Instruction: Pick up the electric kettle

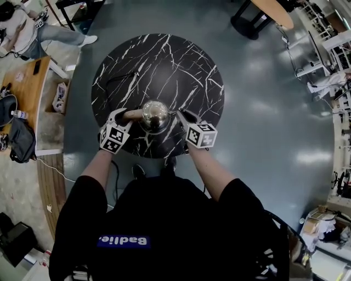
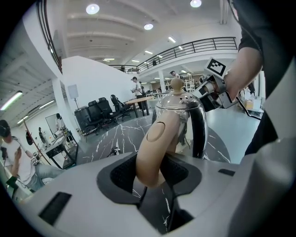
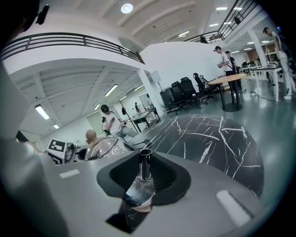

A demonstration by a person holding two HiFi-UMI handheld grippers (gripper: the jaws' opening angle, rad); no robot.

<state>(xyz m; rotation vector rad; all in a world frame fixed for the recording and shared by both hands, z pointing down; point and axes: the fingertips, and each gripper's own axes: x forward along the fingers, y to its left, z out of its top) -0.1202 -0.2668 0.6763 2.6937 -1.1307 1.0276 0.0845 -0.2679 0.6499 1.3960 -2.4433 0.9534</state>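
Observation:
A shiny steel electric kettle (image 1: pixel 155 116) is over the near part of the round black marble table (image 1: pixel 159 60). Its tan handle (image 1: pixel 133 114) points left and its thin spout (image 1: pixel 179 114) points right. My left gripper (image 1: pixel 125 117) is shut on the handle; in the left gripper view the tan handle (image 2: pixel 155 148) sits pressed between the black pads of the left gripper (image 2: pixel 150 173), with the kettle body (image 2: pixel 182 122) behind. My right gripper (image 1: pixel 184 117) is shut on the spout; the right gripper view shows the steel spout (image 3: pixel 144 173) between its pads. Whether the kettle's base touches the table I cannot tell.
A thin black cable (image 1: pixel 118 77) lies on the table's far left part. A wooden bench (image 1: pixel 24 93) with a dark bag (image 1: pixel 22 140) stands at the left, and a seated person (image 1: pixel 22 30) is at the upper left. Another table (image 1: pixel 269 13) stands at the upper right.

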